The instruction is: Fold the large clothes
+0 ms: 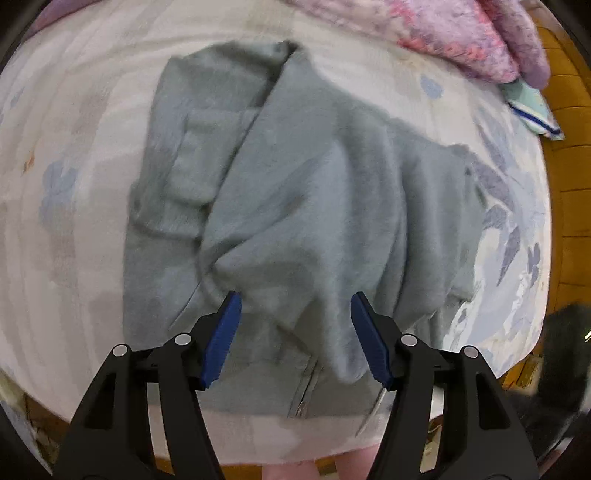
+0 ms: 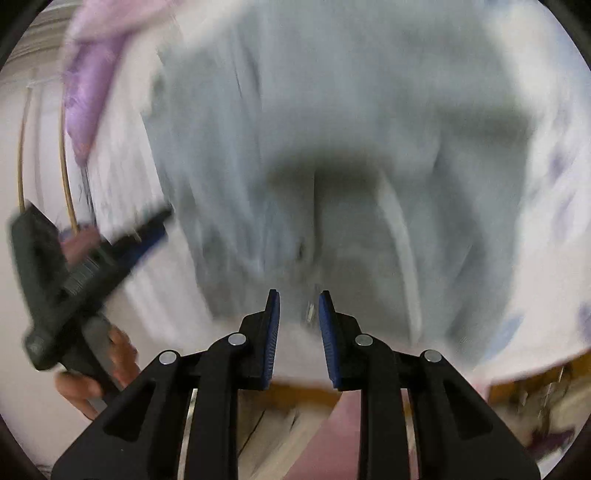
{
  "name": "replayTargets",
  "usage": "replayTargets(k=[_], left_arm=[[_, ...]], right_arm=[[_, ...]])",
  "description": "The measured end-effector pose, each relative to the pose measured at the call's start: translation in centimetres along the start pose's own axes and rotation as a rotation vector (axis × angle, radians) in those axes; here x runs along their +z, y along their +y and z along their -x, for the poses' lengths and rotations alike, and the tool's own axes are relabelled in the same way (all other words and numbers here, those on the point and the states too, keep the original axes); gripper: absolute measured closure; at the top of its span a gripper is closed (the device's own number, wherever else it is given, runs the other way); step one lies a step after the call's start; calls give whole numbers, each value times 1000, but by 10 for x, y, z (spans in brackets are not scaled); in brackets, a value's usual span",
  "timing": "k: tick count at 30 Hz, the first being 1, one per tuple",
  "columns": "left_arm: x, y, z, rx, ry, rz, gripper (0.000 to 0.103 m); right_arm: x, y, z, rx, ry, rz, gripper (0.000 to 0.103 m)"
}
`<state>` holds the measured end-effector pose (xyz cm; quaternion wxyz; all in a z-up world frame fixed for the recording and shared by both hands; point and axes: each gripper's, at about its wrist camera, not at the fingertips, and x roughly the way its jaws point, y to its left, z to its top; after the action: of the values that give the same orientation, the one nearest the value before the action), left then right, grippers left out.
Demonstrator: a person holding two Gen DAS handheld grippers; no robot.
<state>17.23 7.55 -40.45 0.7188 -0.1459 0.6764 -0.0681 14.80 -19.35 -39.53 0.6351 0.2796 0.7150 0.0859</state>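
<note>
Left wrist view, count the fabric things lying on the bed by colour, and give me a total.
Grey-green fleece zip jacket: 1
Pink and purple fuzzy blanket: 1
Mint folded cloth with blue stripe: 1
Total: 3, on the floral bedsheet.

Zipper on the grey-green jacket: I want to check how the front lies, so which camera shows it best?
The left wrist view: the zipper runs sharply down the grey-green jacket near the bed's edge. In the right wrist view motion blur reduces it to a faint glint.
</note>
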Motion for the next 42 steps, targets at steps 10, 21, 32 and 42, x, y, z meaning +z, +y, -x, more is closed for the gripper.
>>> replayTargets(k=[10,21,32,42], left_arm=[[22,-4,-86,112,80,-51,63],[-5,-31,-24,138,68,-78,40],[-46,-61,81,123,-18,-146,34],[-119,-88,173,137,-152,-164,31]], right_arm=[[68,-20,-90,-139,66,39,85],[30,-1,9,-92,-19,44,23],[-46,26,97,-143,-109,83,21],[-134,36,178,-114,-195,158,20]])
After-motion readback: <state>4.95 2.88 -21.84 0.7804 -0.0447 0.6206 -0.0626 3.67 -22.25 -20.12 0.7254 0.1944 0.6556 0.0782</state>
